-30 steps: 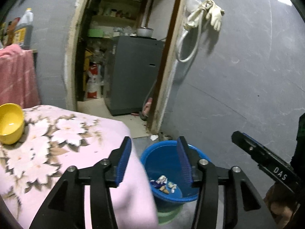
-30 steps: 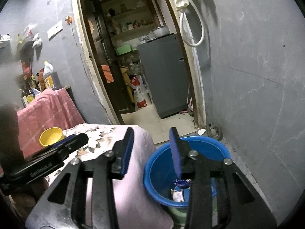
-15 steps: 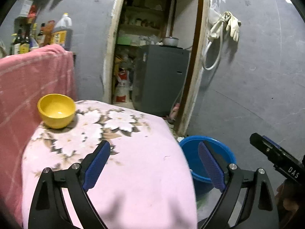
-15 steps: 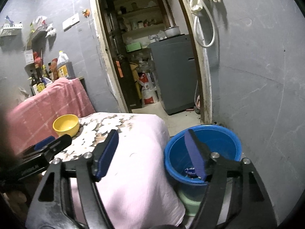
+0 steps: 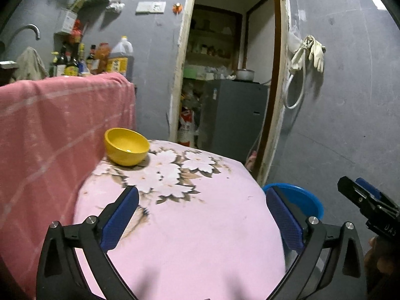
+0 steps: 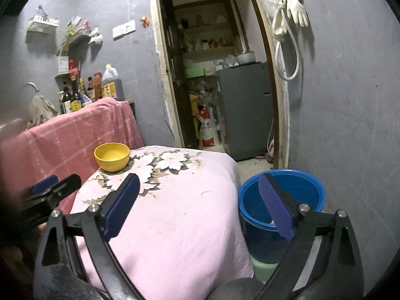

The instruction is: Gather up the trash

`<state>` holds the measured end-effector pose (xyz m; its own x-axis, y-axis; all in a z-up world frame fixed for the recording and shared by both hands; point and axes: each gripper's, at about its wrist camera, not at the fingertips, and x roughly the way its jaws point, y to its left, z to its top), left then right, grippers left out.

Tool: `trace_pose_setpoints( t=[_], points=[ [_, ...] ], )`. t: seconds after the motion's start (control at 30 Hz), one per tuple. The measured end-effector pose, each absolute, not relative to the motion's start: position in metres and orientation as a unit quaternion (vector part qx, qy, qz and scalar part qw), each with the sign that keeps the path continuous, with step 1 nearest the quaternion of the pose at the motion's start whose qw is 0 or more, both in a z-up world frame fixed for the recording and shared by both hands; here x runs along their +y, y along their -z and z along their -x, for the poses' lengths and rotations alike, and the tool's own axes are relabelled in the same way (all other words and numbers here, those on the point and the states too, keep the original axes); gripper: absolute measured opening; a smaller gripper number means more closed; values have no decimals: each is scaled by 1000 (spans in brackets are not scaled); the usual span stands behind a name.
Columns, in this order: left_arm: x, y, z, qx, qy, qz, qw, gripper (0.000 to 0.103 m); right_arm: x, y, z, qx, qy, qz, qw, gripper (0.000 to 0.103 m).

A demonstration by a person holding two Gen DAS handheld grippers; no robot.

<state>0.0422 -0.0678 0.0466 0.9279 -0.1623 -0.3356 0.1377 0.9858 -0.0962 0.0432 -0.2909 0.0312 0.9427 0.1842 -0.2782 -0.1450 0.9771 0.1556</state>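
A blue bucket [image 6: 297, 187] stands on the floor to the right of the pink flowered table [image 6: 180, 200]; a scrap of trash shows low inside it. In the left wrist view only the bucket's rim [image 5: 302, 195] shows past the table [image 5: 200, 212]. My left gripper [image 5: 202, 217] is open and empty above the table. My right gripper [image 6: 197, 205] is open and empty, with its right finger over the bucket. The right gripper also shows at the left wrist view's right edge [image 5: 367, 205], and the left gripper shows at the right wrist view's left edge [image 6: 50, 190].
A yellow bowl [image 5: 126, 146] sits at the table's far left corner, also in the right wrist view [image 6: 112, 156]. A pink cloth [image 5: 50, 130] hangs on the left below several bottles [image 6: 87, 90]. An open doorway [image 6: 217, 87] with a grey fridge lies behind. A grey wall [image 6: 350, 100] is on the right.
Both grippers have pulled back and up from over the bucket toward the table and have opened wider. The trash in the bucket has mostly dropped out of view.
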Motion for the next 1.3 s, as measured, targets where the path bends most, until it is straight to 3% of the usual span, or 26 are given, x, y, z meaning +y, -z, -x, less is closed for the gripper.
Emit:
trace_pose_setpoints(
  t=[0.47,1.3],
  points=[
    [-39,-42,23,134,34,46,989,101,-262,-29,8,105,-100,-44,988,103],
    [-15,0,64,133,-6,41,990,101,-244,13,41,119,-80,-31,989,103]
  ],
)
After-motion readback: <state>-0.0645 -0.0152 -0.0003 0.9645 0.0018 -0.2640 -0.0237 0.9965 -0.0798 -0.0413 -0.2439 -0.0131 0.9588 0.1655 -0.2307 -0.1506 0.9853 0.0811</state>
